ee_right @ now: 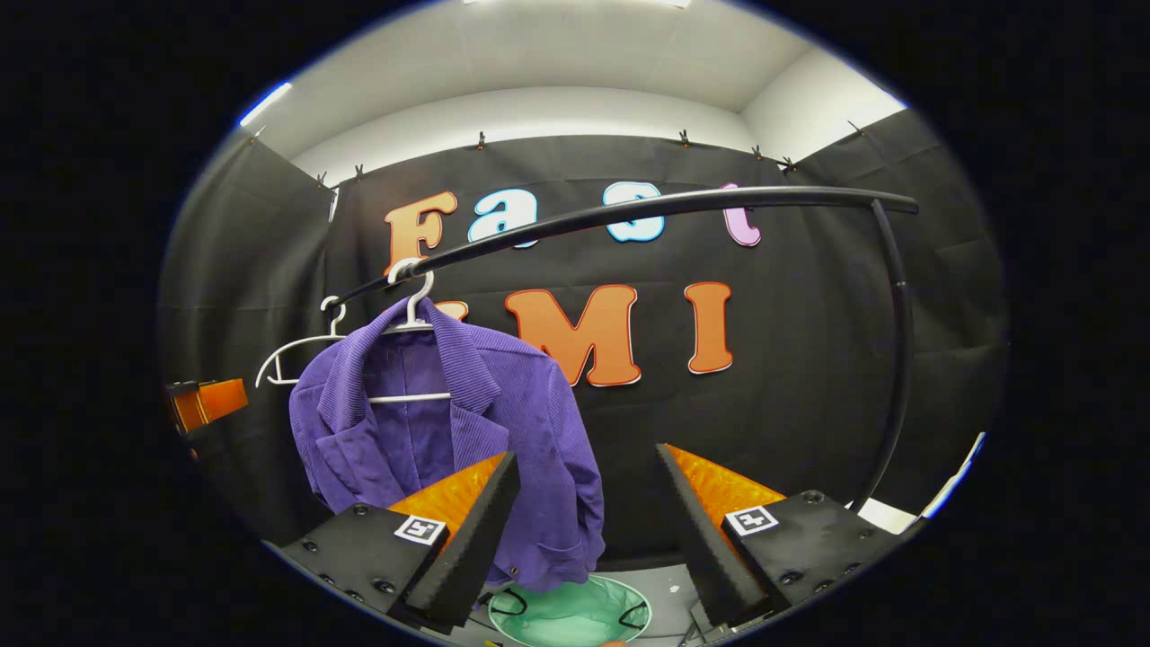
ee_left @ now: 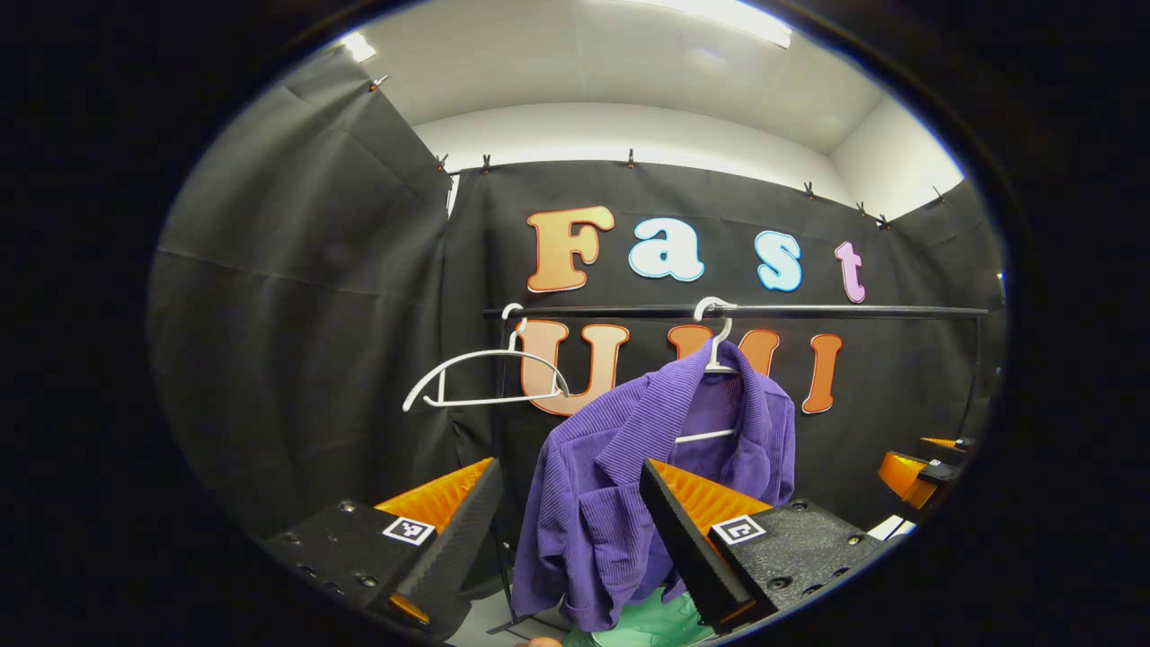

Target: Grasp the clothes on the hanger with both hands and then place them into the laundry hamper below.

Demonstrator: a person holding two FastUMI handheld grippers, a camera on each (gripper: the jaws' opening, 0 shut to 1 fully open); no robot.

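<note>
Taking the black rail (ee_right: 647,208) as the landmark and reading from its left end: an empty white hanger (ee_left: 485,373) is hanging there, with nothing on it. Next along, a second white hanger (ee_left: 716,346) is carrying the purple jacket (ee_left: 620,476), which is drooping well below the rail with its collar folded open and one front panel sagging lower than the other. Directly beneath the jacket, far under the rail, the green laundry hamper (ee_right: 570,613) is sitting with its mouth open.

The left gripper (ee_left: 570,530) is hovering below the rail with its jaws spread wide, grasping nothing; the jacket is showing between its fingers but farther off, not touching. The right gripper (ee_right: 588,530) is waiting toward the rail's right side, jaws likewise released and empty, the jacket's sleeve lying off its left finger.

The risks look plain. If only one gripper is pinching a single layer, the jacket is likely to slide off lopsided and miss the hamper. Pulling downward without unhooking the shoulders could drag the hanger off the rail, or set the neighbouring empty hanger swinging. A grip too low on the hem may leave the collar snagged.
</note>
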